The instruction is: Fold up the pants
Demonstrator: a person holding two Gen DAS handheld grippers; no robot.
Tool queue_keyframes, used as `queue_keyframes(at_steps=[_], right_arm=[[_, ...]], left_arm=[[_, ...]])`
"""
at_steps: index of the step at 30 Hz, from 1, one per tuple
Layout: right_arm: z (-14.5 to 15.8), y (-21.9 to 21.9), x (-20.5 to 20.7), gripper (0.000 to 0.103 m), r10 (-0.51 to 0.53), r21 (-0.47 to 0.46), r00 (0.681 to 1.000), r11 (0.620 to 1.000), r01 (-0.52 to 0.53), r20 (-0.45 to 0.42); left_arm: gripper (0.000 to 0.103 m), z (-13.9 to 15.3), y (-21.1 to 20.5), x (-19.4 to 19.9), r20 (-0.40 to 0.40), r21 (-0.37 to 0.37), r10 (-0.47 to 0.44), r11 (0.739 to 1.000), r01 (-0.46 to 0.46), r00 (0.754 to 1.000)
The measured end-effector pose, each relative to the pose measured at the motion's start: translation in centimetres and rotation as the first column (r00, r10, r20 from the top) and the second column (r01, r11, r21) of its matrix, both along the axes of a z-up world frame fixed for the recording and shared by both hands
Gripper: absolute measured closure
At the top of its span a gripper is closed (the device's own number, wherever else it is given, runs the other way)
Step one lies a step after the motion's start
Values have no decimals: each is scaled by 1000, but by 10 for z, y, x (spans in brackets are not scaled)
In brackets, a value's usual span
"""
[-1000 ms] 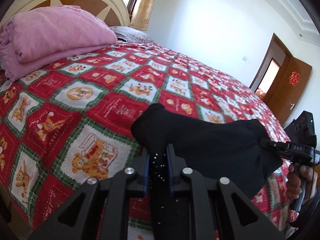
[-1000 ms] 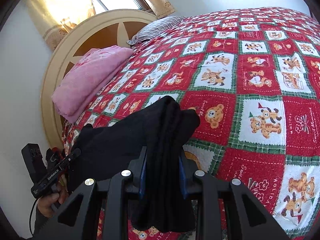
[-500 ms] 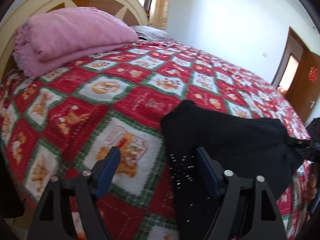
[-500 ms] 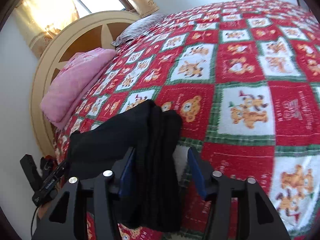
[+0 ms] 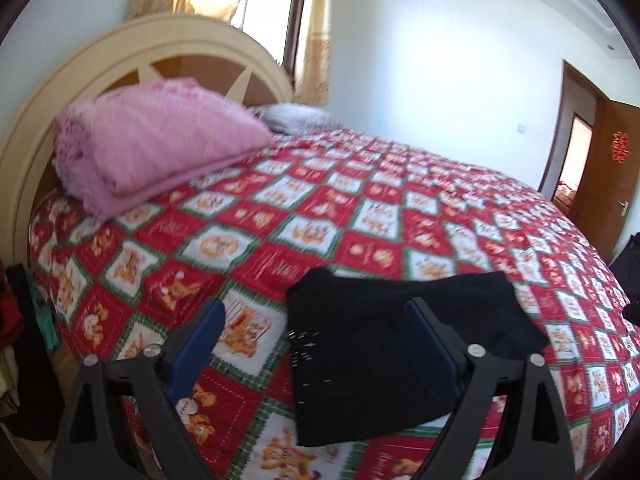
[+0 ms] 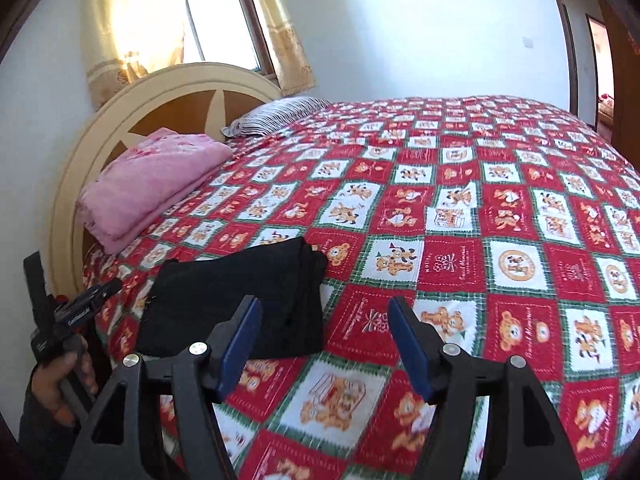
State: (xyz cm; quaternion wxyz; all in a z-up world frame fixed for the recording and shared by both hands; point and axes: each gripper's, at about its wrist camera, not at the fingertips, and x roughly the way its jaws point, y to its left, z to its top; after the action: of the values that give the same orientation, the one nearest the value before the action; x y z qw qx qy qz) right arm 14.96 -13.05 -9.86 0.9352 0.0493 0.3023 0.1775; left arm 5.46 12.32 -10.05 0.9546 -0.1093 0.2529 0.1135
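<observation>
The black pants [image 5: 400, 340] lie folded in a flat packet on the red patchwork quilt [image 5: 360, 216], near the bed's front edge. My left gripper [image 5: 315, 303] hovers over their near left part, its jaws opening wide, and the blue pads do not touch the cloth. In the right wrist view the pants [image 6: 240, 300] lie left of my right gripper [image 6: 324, 300], whose jaws are also opening with only quilt [image 6: 460, 200] showing between them. A hand [image 6: 52, 384] holds the left gripper [image 6: 112, 285] at the bed's left edge.
A folded pink blanket [image 5: 152, 152] and a striped pillow [image 6: 276, 114] lie by the round cream headboard [image 6: 160, 96]. Behind it is a curtained window [image 6: 216, 20]. A wooden door [image 5: 600, 184] stands at the right. Dark items [image 5: 630, 268] sit at the bed's right edge.
Both grippers were shut on the pants a second ago. They have opened, let go and drawn back and up, and the pants now rest folded on the quilt.
</observation>
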Motion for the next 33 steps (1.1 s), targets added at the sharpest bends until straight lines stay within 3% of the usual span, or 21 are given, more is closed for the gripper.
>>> queue_keyframes(at_steps=[5, 11, 15, 26, 33], right_arm=[[15, -5, -43, 32, 11, -43, 997, 999, -8, 70], [28, 0, -63, 31, 2, -103, 990, 995, 13, 140], [33, 4, -70, 31, 25, -82, 989, 997, -14, 142], [40, 25, -88, 31, 66, -160, 979, 986, -35, 192], [47, 27, -96, 31, 82, -159, 973, 986, -48, 216]], left_arm=[[7, 21, -19, -12, 41, 42, -40, 998, 38, 998], [7, 32, -31, -20, 64, 68, -66, 996, 62, 996], [7, 38, -33, -24, 80, 69, -70, 996, 64, 994], [6, 43, -41, -29, 104, 51, -82, 996, 77, 991], [2, 48, -49, -31, 109, 75, -95, 993, 87, 989]])
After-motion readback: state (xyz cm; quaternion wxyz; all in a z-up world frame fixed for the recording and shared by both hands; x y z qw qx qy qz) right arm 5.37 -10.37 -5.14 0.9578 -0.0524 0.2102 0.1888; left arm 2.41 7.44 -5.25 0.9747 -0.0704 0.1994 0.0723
